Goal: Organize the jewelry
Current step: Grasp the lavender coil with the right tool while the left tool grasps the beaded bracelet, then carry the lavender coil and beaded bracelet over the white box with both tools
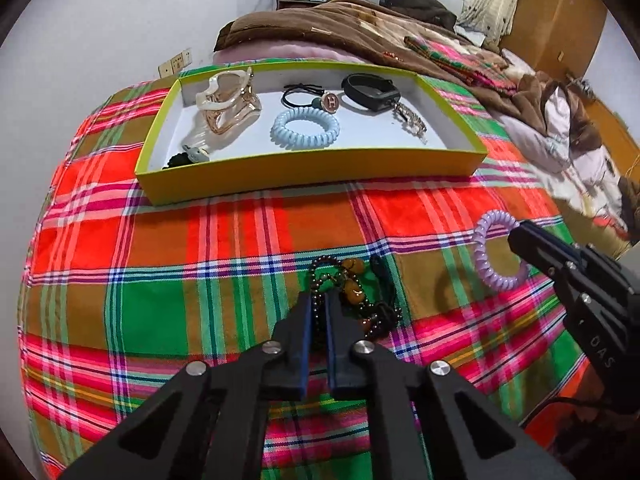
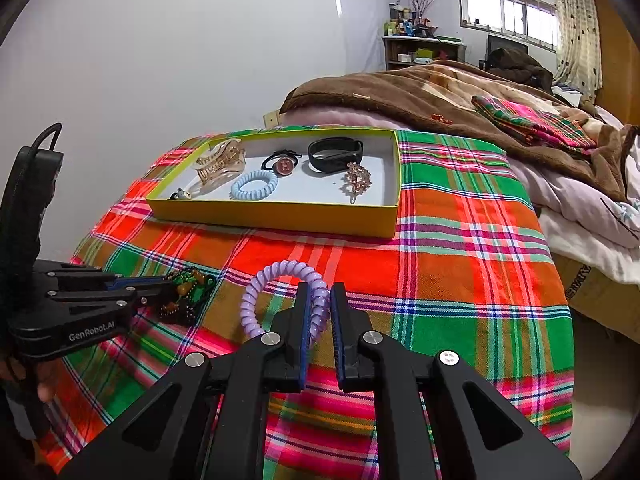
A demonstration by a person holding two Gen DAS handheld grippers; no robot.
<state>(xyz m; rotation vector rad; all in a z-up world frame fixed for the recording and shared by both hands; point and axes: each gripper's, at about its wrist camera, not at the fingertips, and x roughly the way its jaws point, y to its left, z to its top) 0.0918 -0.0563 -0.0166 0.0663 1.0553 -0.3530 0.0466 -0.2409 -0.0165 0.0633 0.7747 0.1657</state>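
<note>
A string of dark beads with amber stones point(image 1: 354, 286) lies in a heap on the plaid bedcover, and my left gripper point(image 1: 319, 299) is shut on a strand of it. A lilac spiral hair tie point(image 2: 256, 292) rests on the cover to the right, with my right gripper point(image 2: 319, 294) shut on its right side. Behind both stands a yellow-green tray point(image 1: 304, 176) with a white floor. It holds a clear claw clip point(image 1: 228, 100), a black tie with an H charm point(image 1: 331, 101), a pale blue spiral tie point(image 1: 305, 128), a black band point(image 1: 370, 90) and a rhinestone clip point(image 1: 410, 118).
A brown blanket point(image 2: 400, 92) and a folded plaid cloth point(image 2: 532, 120) lie behind the tray. Rumpled pale bedding point(image 2: 592, 208) is piled at the right, where the cover drops off the edge. A white wall point(image 2: 160, 60) runs along the left. A small dark clip point(image 1: 188, 157) sits in the tray's near left corner.
</note>
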